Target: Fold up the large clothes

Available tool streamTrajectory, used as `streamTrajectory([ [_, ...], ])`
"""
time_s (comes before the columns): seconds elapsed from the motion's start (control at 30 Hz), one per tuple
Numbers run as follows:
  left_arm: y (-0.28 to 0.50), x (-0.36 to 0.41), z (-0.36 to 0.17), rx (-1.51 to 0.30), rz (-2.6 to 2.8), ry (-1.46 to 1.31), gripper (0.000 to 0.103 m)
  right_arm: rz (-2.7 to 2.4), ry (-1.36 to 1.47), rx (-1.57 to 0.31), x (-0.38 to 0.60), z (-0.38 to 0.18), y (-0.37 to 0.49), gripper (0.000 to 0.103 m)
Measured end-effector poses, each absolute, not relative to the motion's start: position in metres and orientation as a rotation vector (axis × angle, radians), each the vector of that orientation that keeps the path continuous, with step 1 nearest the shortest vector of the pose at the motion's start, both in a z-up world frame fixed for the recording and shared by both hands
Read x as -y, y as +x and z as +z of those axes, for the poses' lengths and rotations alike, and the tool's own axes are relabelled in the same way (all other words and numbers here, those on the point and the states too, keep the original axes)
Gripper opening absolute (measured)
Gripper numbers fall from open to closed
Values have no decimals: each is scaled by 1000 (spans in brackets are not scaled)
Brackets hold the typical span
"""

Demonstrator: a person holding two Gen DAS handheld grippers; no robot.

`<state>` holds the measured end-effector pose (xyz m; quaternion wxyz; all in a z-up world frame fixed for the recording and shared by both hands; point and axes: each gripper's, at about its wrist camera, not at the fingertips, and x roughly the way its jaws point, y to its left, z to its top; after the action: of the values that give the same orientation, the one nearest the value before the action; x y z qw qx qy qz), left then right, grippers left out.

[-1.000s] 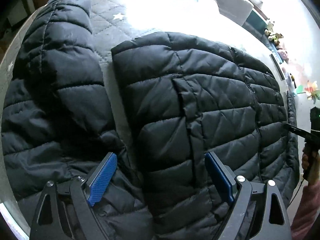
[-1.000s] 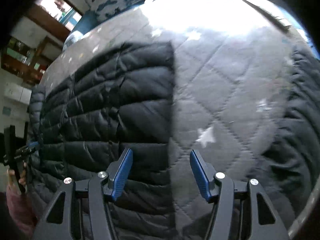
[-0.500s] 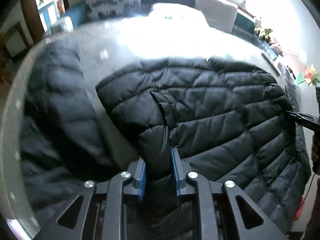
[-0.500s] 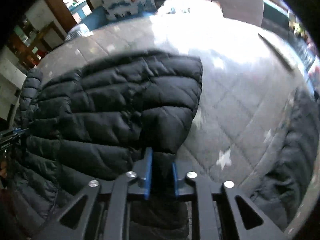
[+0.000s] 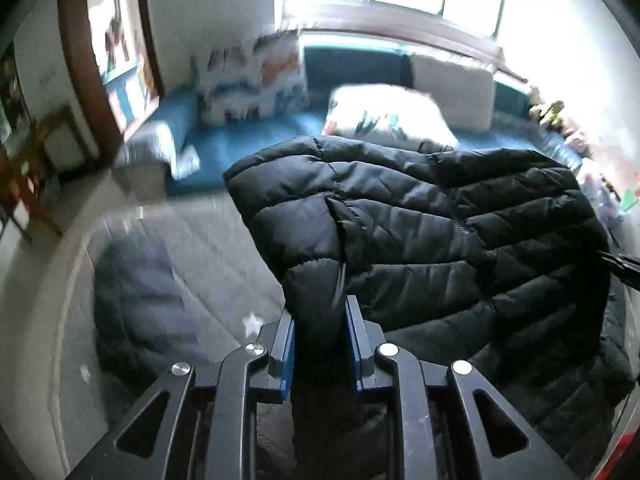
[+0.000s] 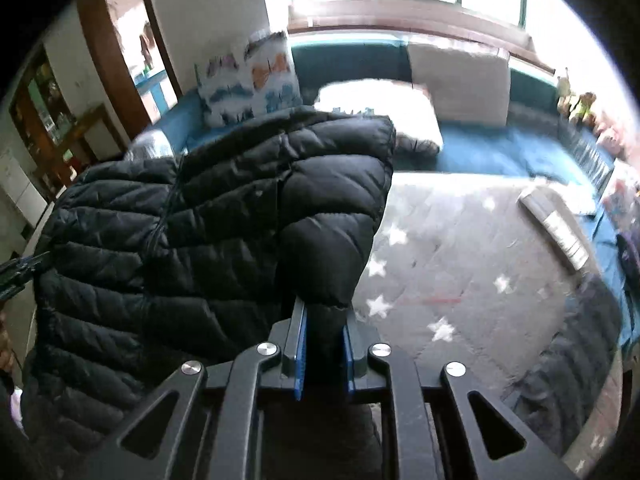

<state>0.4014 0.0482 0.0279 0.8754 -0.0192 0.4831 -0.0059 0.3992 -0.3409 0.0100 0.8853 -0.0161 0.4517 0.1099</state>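
A black quilted puffer jacket [image 5: 432,232] hangs lifted above a grey star-patterned quilt [image 5: 200,248]. My left gripper [image 5: 319,316] is shut on a pinch of the jacket's left side. My right gripper [image 6: 325,316] is shut on the jacket [image 6: 224,216] at its right side. The jacket stretches between the two grippers. The right gripper's tip shows at the right edge of the left wrist view [image 5: 624,268], and the left gripper's tip at the left edge of the right wrist view [image 6: 20,268]. One dark sleeve [image 5: 136,300] lies on the quilt at the left.
The quilt [image 6: 472,248] covers a bed. Behind it runs a blue window seat [image 6: 492,152] with a white pillow [image 6: 380,108], a patterned cushion [image 5: 256,76] and a beige cushion [image 6: 460,80]. Another dark sleeve [image 6: 572,344] lies at the right. Wooden furniture [image 5: 36,152] stands at the left.
Both grippers went from open over the flat jacket to shut on it. They then lifted it off the quilt, and the views tilted up toward the window.
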Motion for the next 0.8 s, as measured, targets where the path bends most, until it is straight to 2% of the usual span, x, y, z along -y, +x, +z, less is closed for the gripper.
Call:
streamTrajectory([
  [0.07, 404, -46, 7, -1081, 20, -29, 29, 224, -44, -999, 332, -3, 400, 19],
  [0.17, 389, -38, -2, -1085, 50, 67, 37, 243, -153, -1012, 326, -5, 381, 19],
  [0.23, 370, -27, 3, -1083, 33, 96, 43, 264, -186, -1053, 324, -3, 368, 23],
  [0.3, 341, -14, 12, -1063, -13, 120, 68, 299, -216, -1097, 315, -5, 351, 30],
  [0.37, 306, -4, 17, -1041, -56, 153, 82, 340, -257, -1123, 307, -7, 327, 32],
  [0.5, 243, 34, 20, -1052, -168, 247, 83, 447, -303, -1197, 291, -15, 274, 33],
  [0.7, 153, 75, -6, -1052, -250, 357, 84, 616, -398, -1227, 269, -38, 179, 33],
  [0.8, 115, 80, -23, -1004, -225, 462, 91, 671, -467, -1203, 256, -53, 134, 33],
])
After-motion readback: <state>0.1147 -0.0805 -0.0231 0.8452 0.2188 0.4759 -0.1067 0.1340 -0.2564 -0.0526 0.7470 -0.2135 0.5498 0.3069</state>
